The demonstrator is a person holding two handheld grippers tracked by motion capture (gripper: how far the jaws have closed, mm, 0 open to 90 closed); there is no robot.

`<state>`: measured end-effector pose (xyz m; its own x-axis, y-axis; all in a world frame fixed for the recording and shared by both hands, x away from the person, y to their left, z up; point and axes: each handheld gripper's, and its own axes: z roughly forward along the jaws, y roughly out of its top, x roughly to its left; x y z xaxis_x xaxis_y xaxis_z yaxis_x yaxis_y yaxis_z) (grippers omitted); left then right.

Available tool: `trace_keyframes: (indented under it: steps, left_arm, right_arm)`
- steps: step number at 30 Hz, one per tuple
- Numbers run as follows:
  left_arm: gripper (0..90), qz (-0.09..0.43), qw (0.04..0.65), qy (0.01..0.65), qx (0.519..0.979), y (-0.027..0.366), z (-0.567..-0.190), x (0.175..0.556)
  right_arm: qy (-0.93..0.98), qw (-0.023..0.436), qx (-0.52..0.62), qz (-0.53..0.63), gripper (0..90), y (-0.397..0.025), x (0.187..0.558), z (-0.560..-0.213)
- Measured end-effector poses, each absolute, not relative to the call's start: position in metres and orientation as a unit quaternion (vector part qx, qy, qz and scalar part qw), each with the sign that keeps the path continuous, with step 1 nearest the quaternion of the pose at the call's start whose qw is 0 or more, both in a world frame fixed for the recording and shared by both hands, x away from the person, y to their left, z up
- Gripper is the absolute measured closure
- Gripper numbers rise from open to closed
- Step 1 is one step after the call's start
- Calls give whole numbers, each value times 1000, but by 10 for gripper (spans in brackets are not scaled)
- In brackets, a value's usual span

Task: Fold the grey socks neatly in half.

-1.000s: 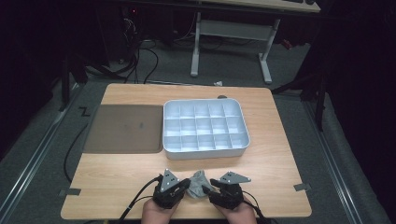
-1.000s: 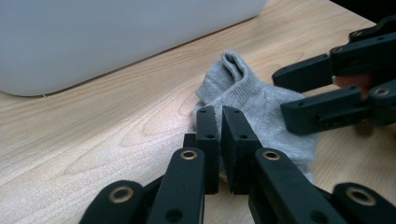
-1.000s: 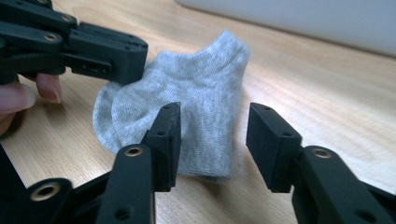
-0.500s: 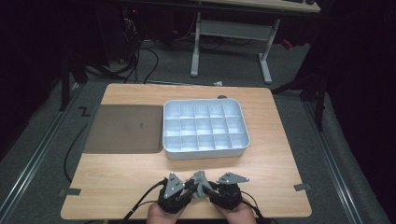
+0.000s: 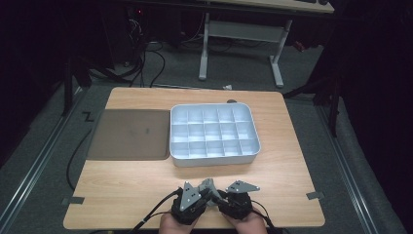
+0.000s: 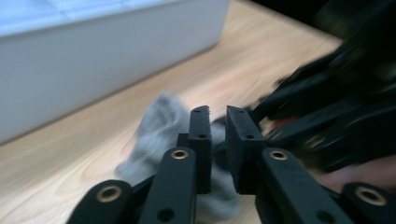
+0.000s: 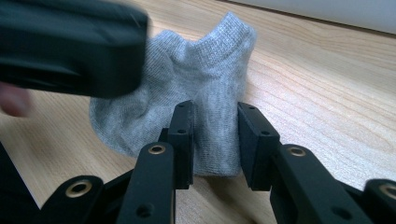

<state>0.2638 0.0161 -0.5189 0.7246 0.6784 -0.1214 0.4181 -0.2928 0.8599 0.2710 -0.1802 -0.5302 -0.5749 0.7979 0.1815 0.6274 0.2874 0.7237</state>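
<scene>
Sock lying between our two grippers at the near edge of the table

We are working on a small grey sock (image 7: 187,98) that is resting on the wooden table (image 5: 122,185), near our edge and well apart from the white divided tray (image 5: 213,134) farther out. The sock's long axis is running away from the right gripper (image 7: 214,140), cuff end pointing toward the tray. The right gripper is the nearer one: its jaws are standing parted, straddling the sock's near end without clenching it. The left gripper (image 6: 217,144) is coming in from the side with its jaws almost together, only a narrow gap showing; the sock is lying just behind them, and we cannot tell whether any cloth is being pinched.
</scene>
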Motion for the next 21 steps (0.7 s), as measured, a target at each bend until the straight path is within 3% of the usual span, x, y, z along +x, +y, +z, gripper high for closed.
trace_keyframes:
  steps: [8, 13, 21]
  left_arm:
    - [895, 124, 446, 359, 810, 23, -533, 269]
    - [900, 129, 437, 352, 818, 18, -533, 271]
    - [900, 128, 435, 345, 822, 17, -534, 272]
  right_arm:
    - [789, 98, 458, 398, 610, -184, 274, -531]
    - [794, 105, 440, 407, 810, -181, 270, -530]
    - [802, 131, 395, 427, 823, -170, 252, -515]
